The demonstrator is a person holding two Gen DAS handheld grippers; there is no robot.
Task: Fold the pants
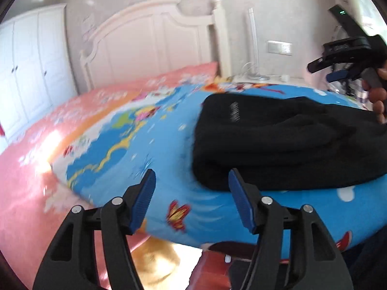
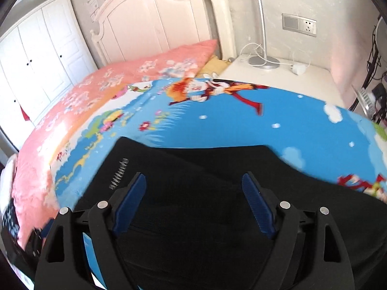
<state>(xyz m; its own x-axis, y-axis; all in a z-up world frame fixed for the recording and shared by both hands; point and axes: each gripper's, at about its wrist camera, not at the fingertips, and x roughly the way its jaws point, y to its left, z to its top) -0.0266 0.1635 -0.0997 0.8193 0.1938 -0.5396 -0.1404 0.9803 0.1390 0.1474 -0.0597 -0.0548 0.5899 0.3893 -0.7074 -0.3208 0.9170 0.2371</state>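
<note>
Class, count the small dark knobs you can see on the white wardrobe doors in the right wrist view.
3. One knob is on the door nearest the headboard, and a pair sits close together further left on the wardrobe. Others may be hidden beyond the picture's edge.

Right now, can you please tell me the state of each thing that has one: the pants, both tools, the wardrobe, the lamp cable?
Black pants: folded into a compact stack, lying on the blue cartoon blanket.
Left tool: open, empty, beside the pants.
Right tool: open, empty, over the pants.
White wardrobe: doors closed.
Wall socket: nothing plugged in.
White charger: unplugged, lying on the nightstand.
</note>
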